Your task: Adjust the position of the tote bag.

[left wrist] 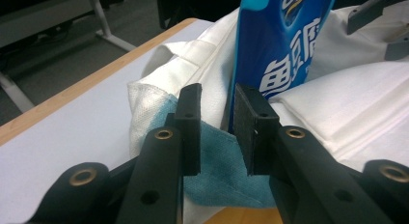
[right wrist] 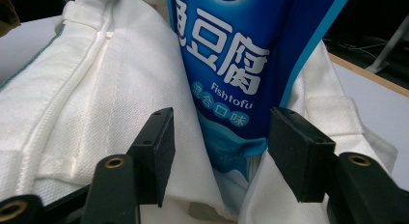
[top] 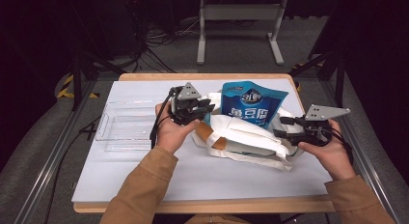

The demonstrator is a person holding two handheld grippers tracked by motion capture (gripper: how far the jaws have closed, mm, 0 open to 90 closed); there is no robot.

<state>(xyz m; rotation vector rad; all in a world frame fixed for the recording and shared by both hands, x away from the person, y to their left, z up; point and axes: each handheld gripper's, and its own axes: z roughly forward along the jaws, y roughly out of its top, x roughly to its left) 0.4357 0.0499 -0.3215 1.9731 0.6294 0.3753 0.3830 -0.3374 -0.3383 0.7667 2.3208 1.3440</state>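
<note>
Risking blue pouch (top: 254, 104) slipping crooked inside white bag (top: 246, 137): both grippers' fingers (left wrist: 190, 119) standing open, gripping nothing, fabric sagging.

Count: 1 blue pouch (top: 254, 104), 1 white bag (top: 251, 139), 1 clear tray (top: 120, 127), 2 tongs (left (top: 208, 107), right (top: 283, 127)), 1 table (top: 193, 178).

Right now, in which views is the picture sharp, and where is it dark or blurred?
High view: the white table is evenly lit, the surrounding floor is dark. Left gripper view: the near black claw is a little soft, the blue fish tofu pouch is readable. Right gripper view: the pouch print is sharp, the white canvas bag looks bright without glare.
</note>
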